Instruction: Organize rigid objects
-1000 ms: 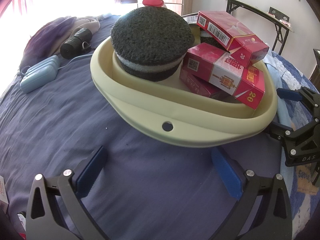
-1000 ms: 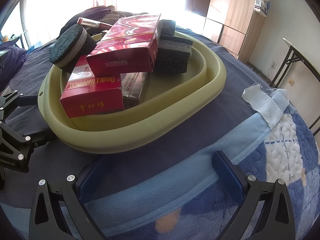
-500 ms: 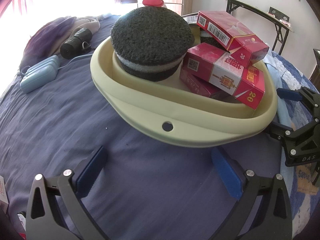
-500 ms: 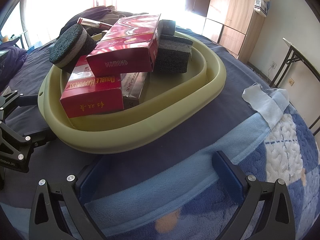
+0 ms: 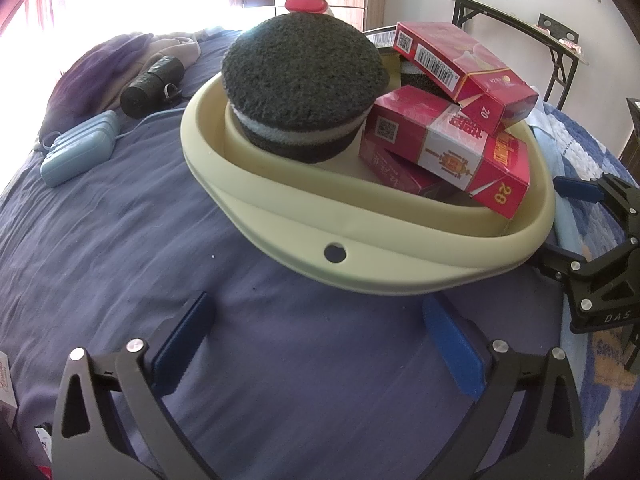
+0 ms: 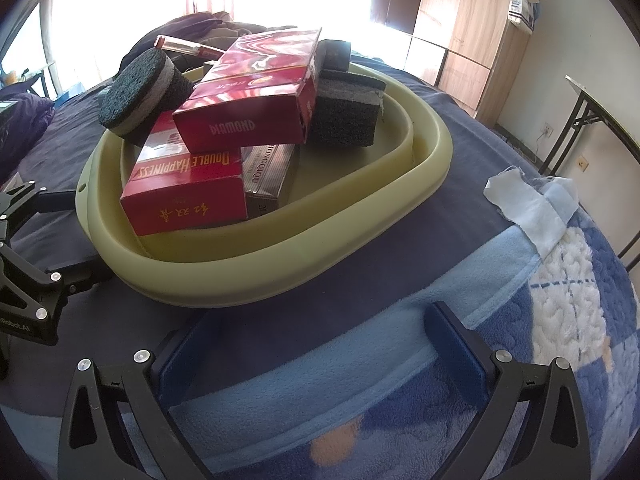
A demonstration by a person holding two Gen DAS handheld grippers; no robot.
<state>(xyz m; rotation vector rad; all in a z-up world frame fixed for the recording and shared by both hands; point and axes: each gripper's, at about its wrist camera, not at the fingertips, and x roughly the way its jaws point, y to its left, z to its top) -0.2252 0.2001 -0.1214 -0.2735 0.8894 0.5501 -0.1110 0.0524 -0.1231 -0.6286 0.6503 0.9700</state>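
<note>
A pale yellow-green basin [image 5: 400, 256] [image 6: 360, 224] rests on the bed. Inside lie a round dark sponge [image 5: 300, 80] [image 6: 140, 92], a square dark sponge [image 6: 348, 112] and several red boxes, among them a "Double Happiness" box [image 6: 188, 192] [image 5: 448, 148] and a "Diamond" box [image 6: 256, 96] [image 5: 460, 64]. My left gripper [image 5: 320, 320] stands open just short of the basin's near rim, holding nothing. My right gripper [image 6: 316, 332] is open too, low over the blanket in front of the basin. Each gripper shows at the edge of the other's view.
The bed has a dark purple sheet [image 5: 120, 220] and a blue patterned blanket [image 6: 560, 320]. A light blue case [image 5: 76, 152], a black roll [image 5: 152, 84] and bundled clothes [image 5: 104, 68] lie beyond the basin. A white cloth [image 6: 532, 212] lies on the blanket. A folding table [image 5: 520, 24] and wardrobe [image 6: 480, 20] stand behind.
</note>
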